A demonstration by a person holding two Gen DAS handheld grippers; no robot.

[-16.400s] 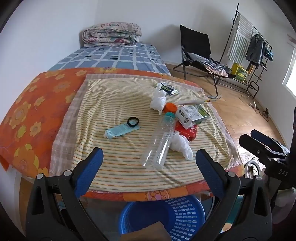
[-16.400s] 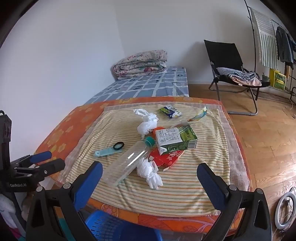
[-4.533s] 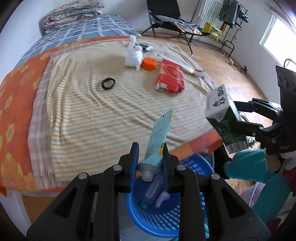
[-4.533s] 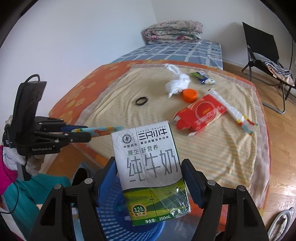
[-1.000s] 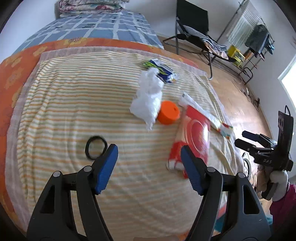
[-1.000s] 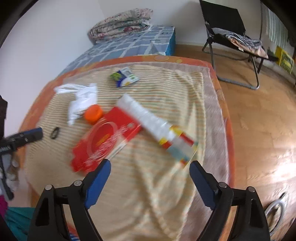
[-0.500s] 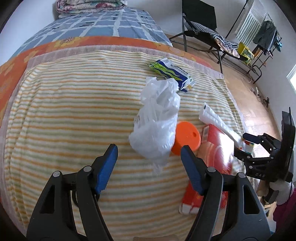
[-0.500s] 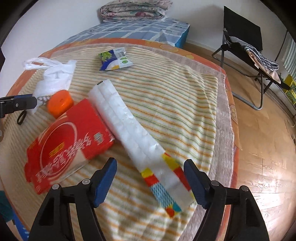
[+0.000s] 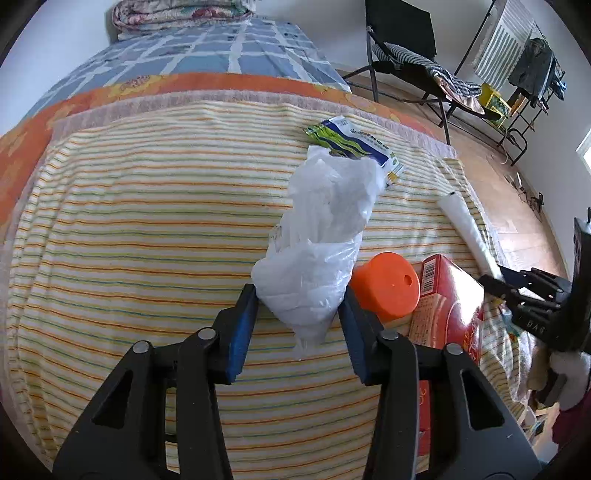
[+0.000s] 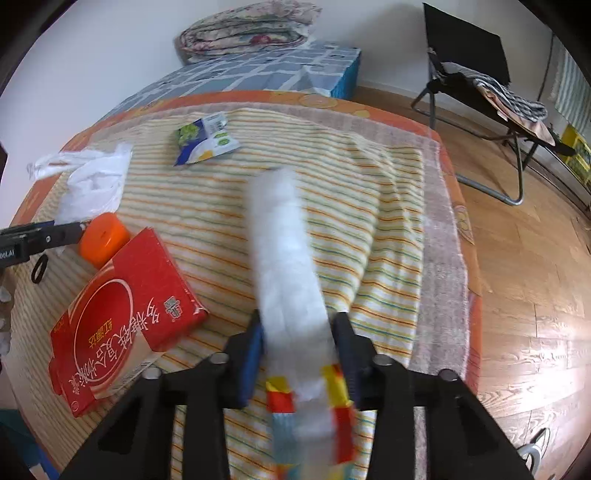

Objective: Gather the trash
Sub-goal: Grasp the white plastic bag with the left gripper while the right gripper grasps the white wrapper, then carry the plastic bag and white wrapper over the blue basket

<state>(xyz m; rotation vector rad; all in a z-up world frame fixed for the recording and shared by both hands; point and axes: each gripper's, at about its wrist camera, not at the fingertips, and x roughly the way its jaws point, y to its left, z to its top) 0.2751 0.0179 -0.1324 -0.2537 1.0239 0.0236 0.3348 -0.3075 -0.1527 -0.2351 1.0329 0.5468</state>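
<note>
Here the crumpled white plastic bag (image 9: 317,254) lies on the striped cloth (image 9: 147,229) that covers the table, just left of the orange cap (image 9: 386,286), and its lower end sits between the blue pads of the left tool (image 9: 297,314), whose jaws have just been closing and now pinch the bag from both sides. Just right of the orange cap lies the red carton (image 10: 125,314), one end raised a little off the cloth. Right of the carton, the long white wrapper tube (image 10: 288,280) with a red, yellow and blue printed end is blurred in the right wrist view; the right tool (image 10: 297,354) has just been closing on it and now grips it near the printed end, the white length pointing away over the cloth. Beyond the orange cap, touching the far end of the plastic bag, lies a small blue, white and green snack packet (image 10: 205,138). Left of the cap, near the tip of the left tool as the right wrist view shows it, a black ring (image 10: 38,267) rests on the cloth. Under the striped cloth an orange flowered cover (image 9: 122,86) shows at the table's edges. Farther behind the cap stand a bed with a blue checked sheet (image 9: 207,48) and a folded quilt (image 10: 247,24), and to the right a black folding chair (image 10: 480,55) on the wooden floor (image 10: 528,258).
</note>
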